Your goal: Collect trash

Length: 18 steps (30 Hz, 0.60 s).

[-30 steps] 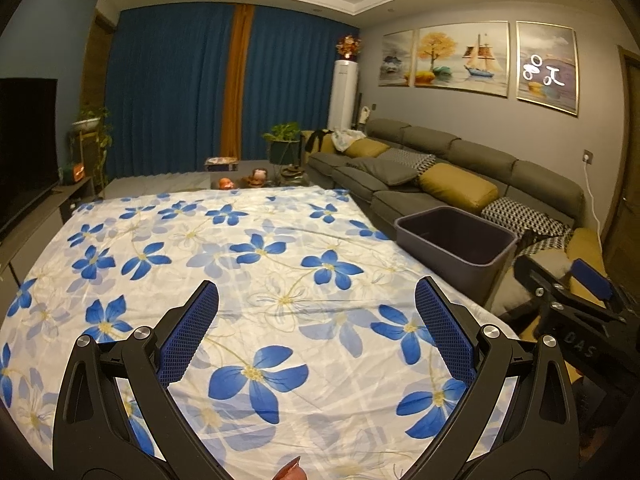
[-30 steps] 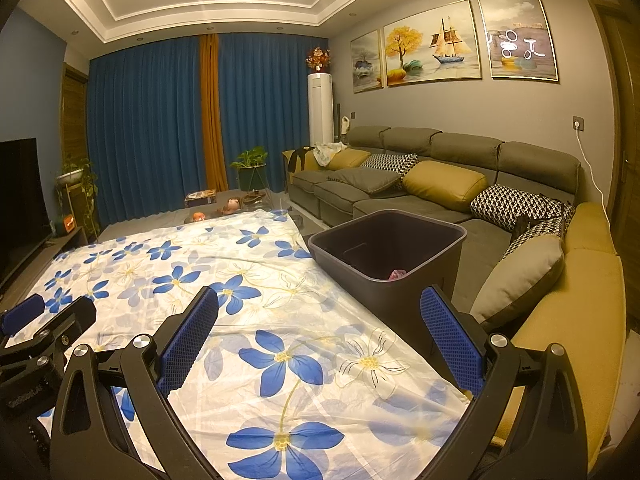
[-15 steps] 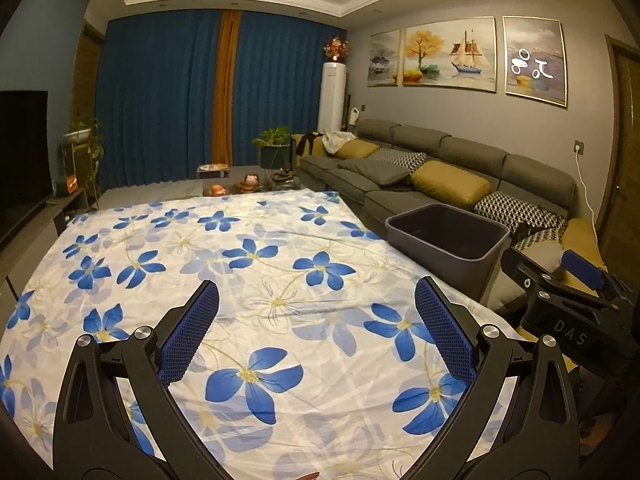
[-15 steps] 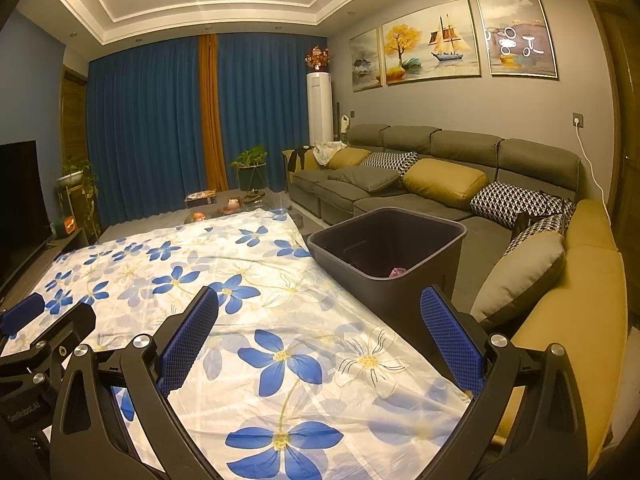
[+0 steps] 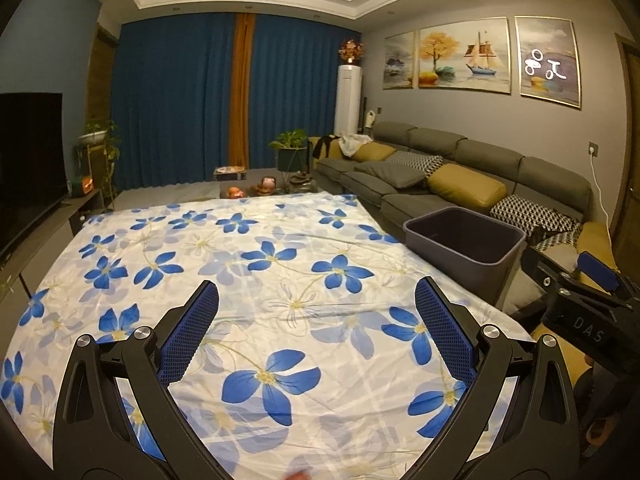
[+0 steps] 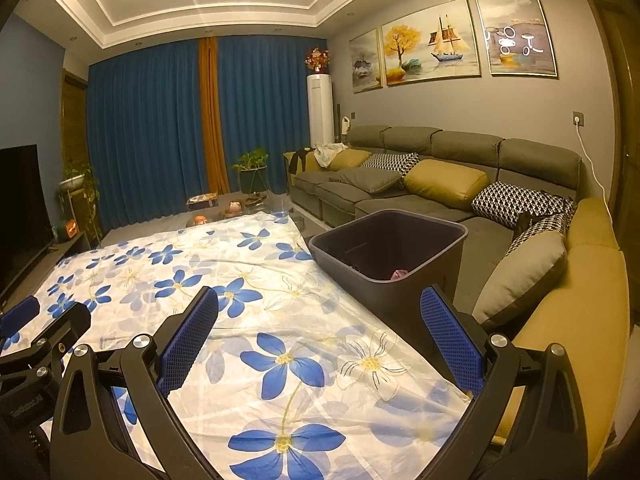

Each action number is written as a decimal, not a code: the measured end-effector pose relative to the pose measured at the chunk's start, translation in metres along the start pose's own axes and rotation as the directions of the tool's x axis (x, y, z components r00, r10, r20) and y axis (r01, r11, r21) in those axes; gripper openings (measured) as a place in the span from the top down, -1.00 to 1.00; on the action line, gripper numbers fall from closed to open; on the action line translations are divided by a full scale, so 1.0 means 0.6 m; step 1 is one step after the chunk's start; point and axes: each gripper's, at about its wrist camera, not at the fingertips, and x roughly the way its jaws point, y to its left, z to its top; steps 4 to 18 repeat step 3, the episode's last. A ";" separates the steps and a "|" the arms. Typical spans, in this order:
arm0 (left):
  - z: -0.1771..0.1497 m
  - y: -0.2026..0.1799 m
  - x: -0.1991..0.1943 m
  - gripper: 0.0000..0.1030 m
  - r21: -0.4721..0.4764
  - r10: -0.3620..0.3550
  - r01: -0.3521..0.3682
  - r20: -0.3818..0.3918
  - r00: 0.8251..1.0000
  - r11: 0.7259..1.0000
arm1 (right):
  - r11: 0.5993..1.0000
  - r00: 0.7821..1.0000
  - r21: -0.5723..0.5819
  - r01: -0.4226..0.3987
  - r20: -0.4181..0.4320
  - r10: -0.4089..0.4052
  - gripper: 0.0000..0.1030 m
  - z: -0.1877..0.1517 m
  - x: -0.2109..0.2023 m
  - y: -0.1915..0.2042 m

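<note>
Dim yellow ceiling light is falling across a living room where a floral cloth [image 5: 248, 280] printed with blue flowers is covering the broad surface in front of both cameras, with blue curtains [image 5: 180, 100] hanging behind it. Starting at the left, the left gripper [image 5: 316, 320] is hovering over the cloth with its fingers [image 5: 188, 336] spread wide and nothing between them; no loose trash is showing anywhere on the cloth in either view, apart from a blurred pinkish scrap at the very bottom edge of the left wrist view that I cannot identify. Moving rightward, the right gripper [image 6: 320, 328] is likewise hanging wide apart and carrying nothing, just above the near corner of the cloth. Further right, the dark bin [image 6: 400, 256] is standing at the edge of the surface, between it and the grey sofa [image 6: 440, 168], and it is holding a small pink item [image 6: 399, 274] low against its near wall (the rest of its inside is lying in shadow, so other contents cannot be told). Judging from this, the risk is that any remaining trash is sitting outside both views and getting missed, or that a low sweep by either gripper is snagging the thin, wrinkled cloth and dragging it, or is knocking the bin toward the sofa.
</note>
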 end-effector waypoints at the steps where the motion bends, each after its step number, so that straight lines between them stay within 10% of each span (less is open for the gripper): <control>1: 0.000 0.001 0.001 -0.88 -0.003 -0.005 0.005 -0.004 1.000 1.000 | 1.000 1.000 0.001 0.000 0.001 0.000 -0.89 0.001 -0.001 -0.001; 18: 0.000 0.005 0.003 -0.88 -0.013 -0.005 0.005 -0.015 1.000 1.000 | 1.000 1.000 0.002 0.001 0.006 -0.001 -0.89 0.002 -0.002 -0.002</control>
